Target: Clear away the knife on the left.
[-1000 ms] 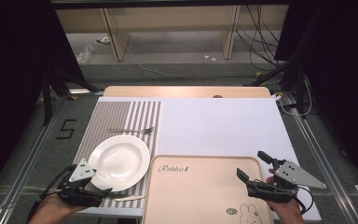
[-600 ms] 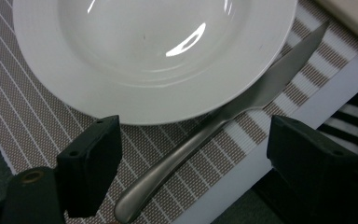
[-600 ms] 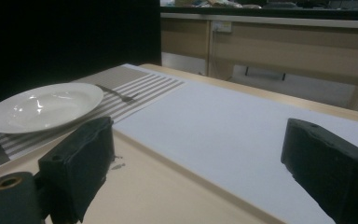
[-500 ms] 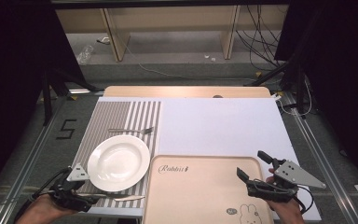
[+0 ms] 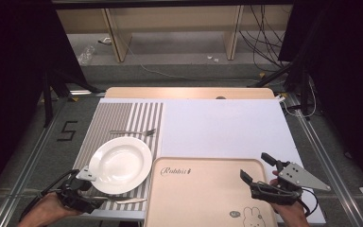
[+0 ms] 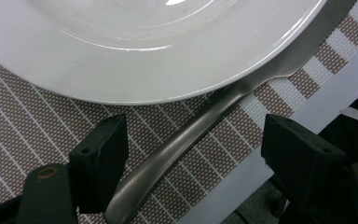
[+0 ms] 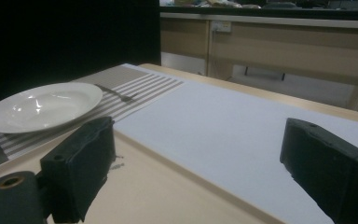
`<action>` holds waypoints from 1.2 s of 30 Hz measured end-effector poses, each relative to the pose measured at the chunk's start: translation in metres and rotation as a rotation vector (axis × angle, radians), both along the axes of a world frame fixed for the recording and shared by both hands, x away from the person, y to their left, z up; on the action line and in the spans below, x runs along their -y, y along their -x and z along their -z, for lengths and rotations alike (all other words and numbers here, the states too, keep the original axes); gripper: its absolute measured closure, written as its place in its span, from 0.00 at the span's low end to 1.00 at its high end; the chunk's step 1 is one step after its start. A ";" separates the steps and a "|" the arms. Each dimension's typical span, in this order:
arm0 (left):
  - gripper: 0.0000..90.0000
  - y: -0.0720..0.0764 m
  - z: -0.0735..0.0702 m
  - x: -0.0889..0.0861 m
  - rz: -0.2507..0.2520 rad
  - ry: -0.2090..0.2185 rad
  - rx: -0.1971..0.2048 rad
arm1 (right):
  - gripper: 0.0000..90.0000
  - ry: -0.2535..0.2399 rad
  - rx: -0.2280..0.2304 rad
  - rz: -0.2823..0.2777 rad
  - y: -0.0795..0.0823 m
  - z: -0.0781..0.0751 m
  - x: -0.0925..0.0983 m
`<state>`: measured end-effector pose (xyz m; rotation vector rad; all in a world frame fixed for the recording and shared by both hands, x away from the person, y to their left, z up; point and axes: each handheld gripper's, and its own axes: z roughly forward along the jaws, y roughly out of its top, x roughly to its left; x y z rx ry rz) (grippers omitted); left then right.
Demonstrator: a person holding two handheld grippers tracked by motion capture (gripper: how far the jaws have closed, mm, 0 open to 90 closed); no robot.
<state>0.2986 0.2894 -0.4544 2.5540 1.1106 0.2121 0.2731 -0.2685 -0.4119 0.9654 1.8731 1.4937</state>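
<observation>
At the near left corner of the high view: left gripper (image 5: 82, 201) low over the front edge of the striped placemat (image 5: 123, 118), just in front of the white plate (image 5: 121, 164). Lying on the mat beside the plate's near rim, a knife (image 5: 125, 201), thin and pale from this height, hard to make out.

Clearer from the left gripper view: knife handle (image 6: 168, 158) running slantwise between the two black jaws, blade end tucked under the plate's rim (image 6: 158, 79). Jaws wide, just been closing a little, pads standing clear of the handle on both sides; nothing gripped yet.

Back in the high view, at the near right: right gripper (image 5: 260, 172) over the far right part of the beige tray (image 5: 194, 189), jaws spread wide, nothing between them. Beyond the plate, a fork (image 5: 132, 132) on the mat.

From the right gripper view: own jaws far apart over the tray surface (image 7: 168, 191), white sheet (image 7: 242, 135) ahead. Plate (image 7: 42, 107) seen edge-on at the left, showing its shallow bowl shape, with the fork (image 7: 116, 94) behind it. At the far left edge, a dark sliver beside the plate; cannot tell what.
</observation>
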 end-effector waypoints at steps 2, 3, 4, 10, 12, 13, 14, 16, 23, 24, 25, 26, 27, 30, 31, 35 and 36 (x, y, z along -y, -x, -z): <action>0.27 -0.001 0.003 0.001 0.017 -0.014 -0.015 | 0.12 0.001 -0.002 0.000 0.000 0.000 0.000; 0.28 -0.001 0.003 0.001 0.017 -0.014 -0.015 | 0.12 0.001 -0.002 0.000 0.000 0.000 0.000; 0.29 -0.002 0.005 0.003 0.032 -0.019 -0.028 | 0.13 0.000 -0.002 0.000 0.000 0.000 0.000; 0.36 -0.006 0.008 0.007 0.058 -0.024 -0.041 | 0.13 -0.001 -0.002 -0.002 -0.001 0.000 0.000; 0.37 -0.007 0.009 0.010 0.073 -0.032 -0.050 | 0.13 0.000 -0.001 -0.002 -0.001 0.000 0.000; 0.39 -0.008 0.009 0.011 0.083 -0.042 -0.053 | 0.13 0.001 -0.001 -0.002 0.000 0.000 0.000; 0.41 -0.009 0.009 0.013 0.095 -0.049 -0.057 | 0.13 0.002 -0.002 -0.002 0.000 0.000 0.000; 0.43 -0.011 0.011 0.015 0.112 -0.063 -0.079 | 0.13 0.000 -0.001 -0.003 0.000 0.000 0.000; 0.54 -0.013 0.010 0.016 0.113 -0.091 -0.088 | 0.14 0.004 -0.001 -0.006 0.000 0.001 0.000; 0.56 -0.013 0.010 0.016 0.109 -0.095 -0.089 | 0.14 0.005 -0.004 -0.005 0.000 0.000 0.000; 0.58 -0.013 0.010 0.016 0.109 -0.095 -0.089 | 0.14 0.005 -0.004 -0.005 0.000 0.000 0.000; 0.58 -0.014 0.010 0.017 0.110 -0.098 -0.094 | 0.14 0.004 0.004 -0.005 0.000 0.000 0.000; 0.59 -0.014 0.009 0.018 0.124 -0.113 -0.094 | 0.14 0.006 0.001 -0.005 0.000 0.000 0.000; 0.63 -0.015 0.008 0.020 0.145 -0.133 -0.114 | 0.14 0.013 -0.004 -0.005 0.000 0.001 0.000; 0.64 -0.015 0.008 0.020 0.145 -0.133 -0.114 | 0.14 0.012 -0.002 -0.006 -0.001 0.001 0.000; 0.66 -0.016 0.008 0.025 0.189 -0.173 -0.124 | 0.14 0.012 -0.001 -0.007 0.000 0.001 -0.001; 0.69 -0.015 0.008 0.030 0.218 -0.203 -0.125 | 0.15 0.012 0.000 -0.008 0.000 0.001 -0.001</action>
